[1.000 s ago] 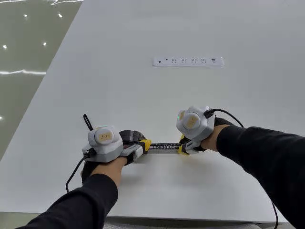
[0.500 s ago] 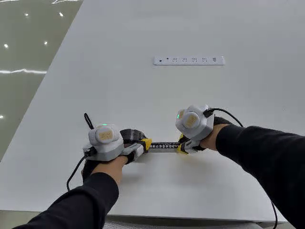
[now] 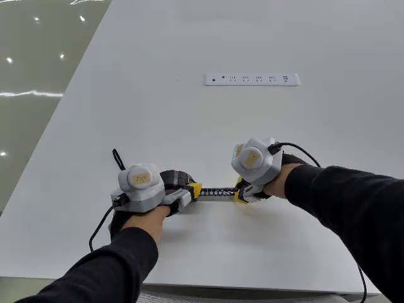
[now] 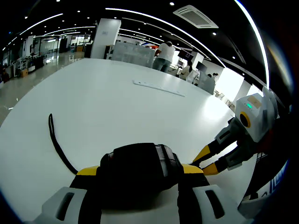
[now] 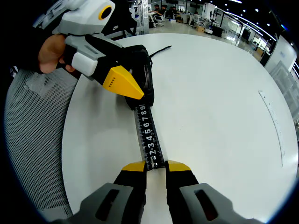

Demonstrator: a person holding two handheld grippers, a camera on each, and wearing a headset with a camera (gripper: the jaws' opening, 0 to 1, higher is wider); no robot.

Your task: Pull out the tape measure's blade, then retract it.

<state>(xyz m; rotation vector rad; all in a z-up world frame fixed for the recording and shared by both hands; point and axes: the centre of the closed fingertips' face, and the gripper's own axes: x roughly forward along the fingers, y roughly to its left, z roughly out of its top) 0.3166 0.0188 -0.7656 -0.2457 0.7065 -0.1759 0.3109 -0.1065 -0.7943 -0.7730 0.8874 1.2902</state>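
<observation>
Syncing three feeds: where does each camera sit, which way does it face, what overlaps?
Head view: headset, facing down at white workbench; both dark sleeves show.
Left gripper view: on left gripper, facing its clamped black tape measure case.
Right gripper view: on right gripper, along its pinched black numbered blade; the other hand shows.
All share that case.

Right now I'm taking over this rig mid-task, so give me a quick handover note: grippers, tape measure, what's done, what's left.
Left gripper: fingers shut on the tape measure case, which sits on the workbench.
Right gripper: fingers shut on the free end of the blade.
Done: blade drawn out a short stretch, spanning between the two grippers.
Left: pull further if needed, then ease the blade back into the case.
</observation>
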